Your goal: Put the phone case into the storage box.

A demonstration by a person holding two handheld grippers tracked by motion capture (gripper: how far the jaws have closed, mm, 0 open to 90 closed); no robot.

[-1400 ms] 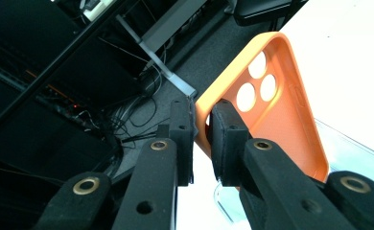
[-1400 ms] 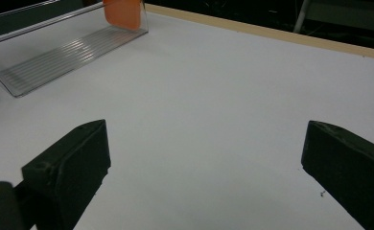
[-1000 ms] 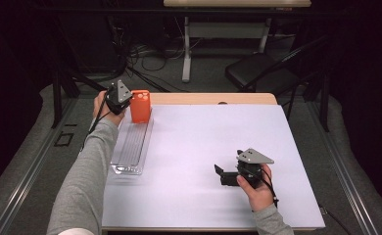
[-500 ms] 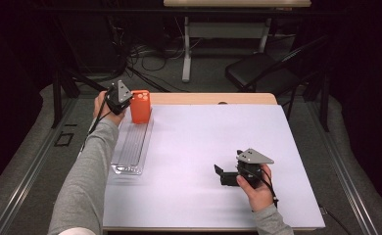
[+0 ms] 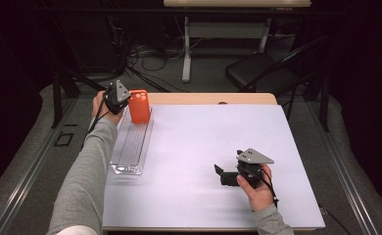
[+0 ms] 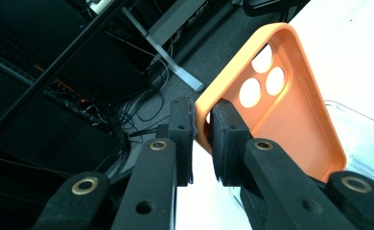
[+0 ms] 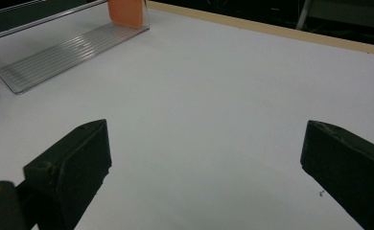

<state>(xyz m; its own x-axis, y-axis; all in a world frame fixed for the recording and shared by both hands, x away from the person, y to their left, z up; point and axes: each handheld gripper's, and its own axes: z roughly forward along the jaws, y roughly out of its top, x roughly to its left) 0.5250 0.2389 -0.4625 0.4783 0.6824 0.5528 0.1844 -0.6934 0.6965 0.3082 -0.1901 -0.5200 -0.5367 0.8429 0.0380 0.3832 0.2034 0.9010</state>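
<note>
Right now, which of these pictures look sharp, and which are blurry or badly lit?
High view: bright table, surroundings nearly black. Left gripper view: orange phone case is sharp, the table behind it washed out white. Right gripper view: near jaws soft, clear tray slightly blurred.

Brightly lit on the white tabletop from above, dark all around it. Floor and far furniture dim, cables barely readable. Soft, faint shadows under the clear tray. High view slightly soft, fairly low in detail. In the left gripper view, tabletop blown out to pure white, orange phone case sharp, near jaws blurred. In the right gripper view, even grey-white light, jaws out of focus, far edge sharper.
</note>
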